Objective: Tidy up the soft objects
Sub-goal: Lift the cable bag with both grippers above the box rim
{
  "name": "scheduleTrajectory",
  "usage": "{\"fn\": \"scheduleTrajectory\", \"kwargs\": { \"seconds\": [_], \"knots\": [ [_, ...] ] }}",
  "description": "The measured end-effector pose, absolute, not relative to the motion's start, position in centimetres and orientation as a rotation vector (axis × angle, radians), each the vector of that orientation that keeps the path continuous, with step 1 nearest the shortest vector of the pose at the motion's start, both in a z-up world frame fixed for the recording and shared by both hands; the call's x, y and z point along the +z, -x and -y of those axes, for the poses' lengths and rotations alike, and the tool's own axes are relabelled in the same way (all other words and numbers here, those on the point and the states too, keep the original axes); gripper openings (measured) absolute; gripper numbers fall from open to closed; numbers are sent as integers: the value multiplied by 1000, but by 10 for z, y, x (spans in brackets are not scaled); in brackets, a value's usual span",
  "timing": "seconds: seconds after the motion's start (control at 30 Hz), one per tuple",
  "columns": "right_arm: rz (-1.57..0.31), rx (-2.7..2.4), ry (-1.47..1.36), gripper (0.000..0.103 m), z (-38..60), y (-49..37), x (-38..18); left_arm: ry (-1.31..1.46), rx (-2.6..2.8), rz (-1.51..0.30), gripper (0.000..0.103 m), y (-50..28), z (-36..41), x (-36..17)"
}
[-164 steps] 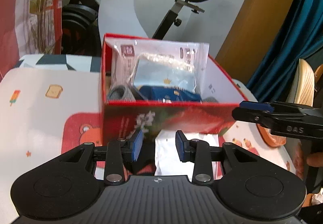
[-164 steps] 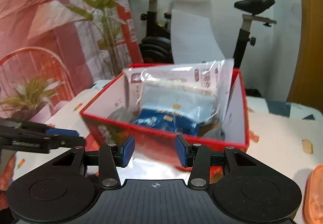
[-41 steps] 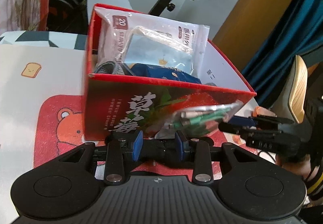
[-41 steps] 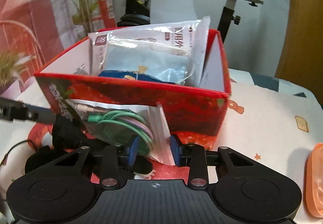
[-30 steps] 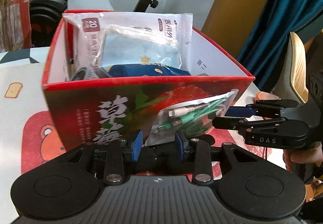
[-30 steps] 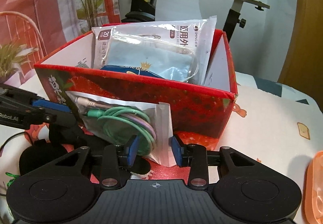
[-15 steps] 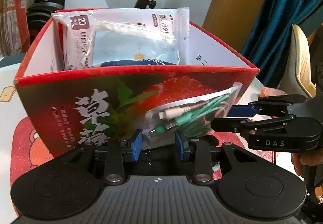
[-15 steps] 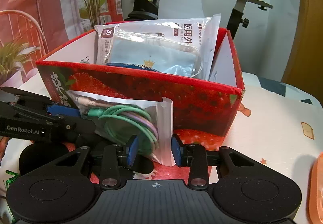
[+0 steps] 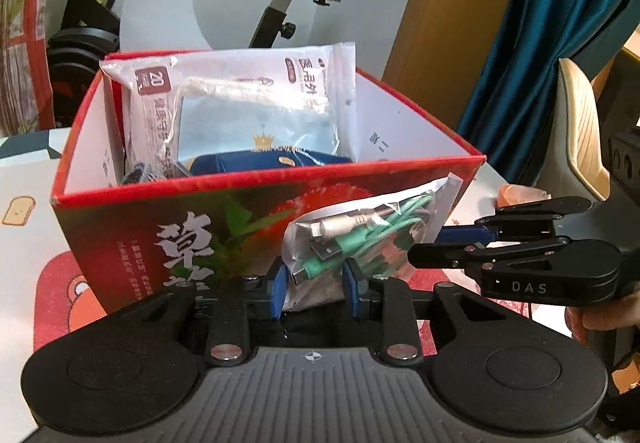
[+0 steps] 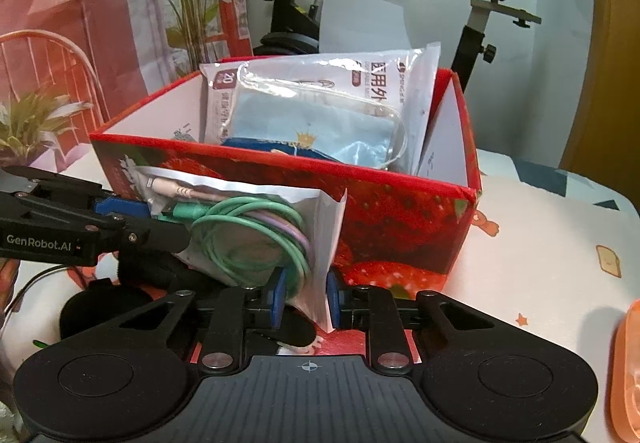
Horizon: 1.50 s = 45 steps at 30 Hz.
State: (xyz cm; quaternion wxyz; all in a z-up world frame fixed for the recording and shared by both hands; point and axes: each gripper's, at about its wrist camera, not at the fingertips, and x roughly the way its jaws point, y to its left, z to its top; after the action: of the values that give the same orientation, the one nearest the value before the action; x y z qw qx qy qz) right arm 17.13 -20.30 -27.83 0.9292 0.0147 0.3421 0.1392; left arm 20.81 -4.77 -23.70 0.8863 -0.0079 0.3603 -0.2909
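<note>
A clear bag of coiled green and purple cables [image 9: 360, 235] [image 10: 248, 227] hangs in front of the red strawberry-print box [image 9: 180, 211] [image 10: 400, 195], below its rim. My left gripper [image 9: 314, 283] [image 10: 152, 219] is shut on the bag's left end. My right gripper [image 10: 305, 299] [image 9: 424, 247] has the bag's white right edge between its blue pads, and its jaws are closing on it. Inside the box a packet of face masks [image 9: 240, 111] [image 10: 320, 103] stands upright behind a dark blue pouch [image 9: 256, 163].
The box sits on a tablecloth with bear prints [image 9: 24, 243]. A black object [image 10: 92, 307] lies on the table under the bag. An orange item [image 10: 628, 363] is at the right edge. An exercise bike [image 9: 280, 3], a plant [image 10: 36, 123] and a chair [image 9: 576, 147] stand around the table.
The cable bag, first lying on the table, is now held up by both grippers against the box front. The right jaws have narrowed on the bag's edge in the last half second.
</note>
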Motion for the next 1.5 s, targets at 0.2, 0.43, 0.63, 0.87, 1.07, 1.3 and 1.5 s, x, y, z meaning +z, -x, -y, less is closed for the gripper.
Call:
{"fn": "scheduleTrajectory", "kwargs": {
  "seconds": [0.2,0.43,0.63,0.87,1.07,1.3,1.5],
  "knots": [
    [-683,281,-24,2,202,-169,-274,22,-592,-739,31,-207,43,-231],
    [-687,273,-30,2,202,-170,-275,14,-594,-737,31,-208,42,-229],
    [-694,260,-6,15,205,-174,-278,25,-580,-756,31,-211,40,-235],
    [-694,322,66,21,201,-180,-281,20,-562,-769,31,-214,38,-239],
    [-689,378,89,32,199,-180,-287,7,-548,-778,31,-216,36,-245],
    [-672,416,116,33,200,-178,-284,14,-525,-796,31,-218,31,-252],
    [-659,430,103,30,190,-180,-286,8,-527,-798,31,-218,36,-253]
  ]
}}
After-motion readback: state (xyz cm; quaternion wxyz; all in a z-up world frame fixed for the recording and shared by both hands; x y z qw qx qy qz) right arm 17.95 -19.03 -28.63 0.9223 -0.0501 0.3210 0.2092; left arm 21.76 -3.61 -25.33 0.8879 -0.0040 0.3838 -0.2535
